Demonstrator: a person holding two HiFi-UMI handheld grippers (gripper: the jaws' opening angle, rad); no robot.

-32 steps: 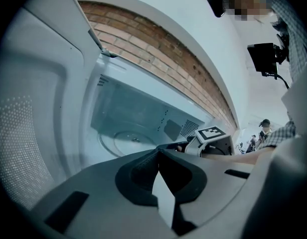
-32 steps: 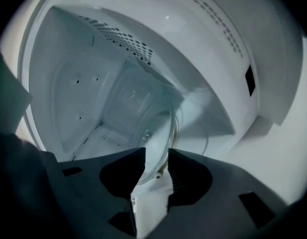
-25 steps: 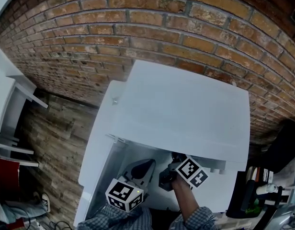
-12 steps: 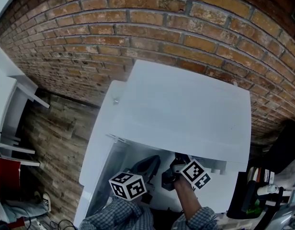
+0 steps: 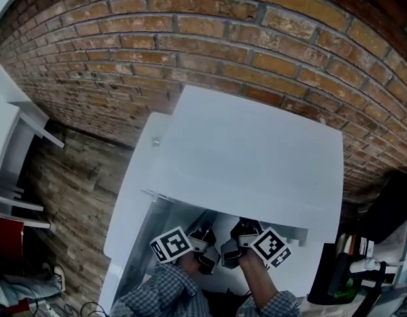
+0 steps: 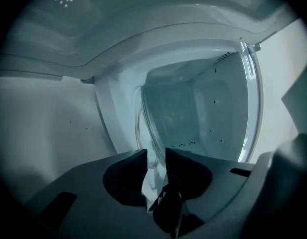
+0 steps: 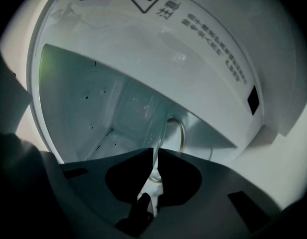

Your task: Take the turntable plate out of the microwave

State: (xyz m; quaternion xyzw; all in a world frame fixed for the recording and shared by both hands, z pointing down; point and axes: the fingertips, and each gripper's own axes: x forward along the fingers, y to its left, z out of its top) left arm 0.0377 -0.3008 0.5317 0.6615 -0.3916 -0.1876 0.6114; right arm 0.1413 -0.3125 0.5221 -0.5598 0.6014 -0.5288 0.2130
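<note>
The white microwave (image 5: 250, 157) is seen from above, and both grippers reach into its open cavity. In the head view the left gripper (image 5: 202, 243) and the right gripper (image 5: 238, 240) sit side by side under the microwave's top edge, which hides their tips. The clear glass turntable plate (image 6: 148, 128) shows edge-on in the left gripper view. Its rim runs into the gap of my left gripper (image 6: 156, 156), whose jaws are opening and stand apart from the glass. In the right gripper view the turntable plate (image 7: 163, 131) runs between the jaws of my right gripper (image 7: 156, 153), which are closing narrowly on its rim.
The microwave door (image 5: 134, 203) hangs open at the left. A brick wall (image 5: 190, 38) stands behind, with wood flooring (image 5: 71, 190) and a white shelf (image 5: 18, 131) at the left. Dark items and bottles (image 5: 355, 269) crowd the right. A warning label (image 7: 193, 19) marks the casing above.
The left gripper has rolled and moved farther into the cavity, close beside the right one. The right gripper has hardly moved.
</note>
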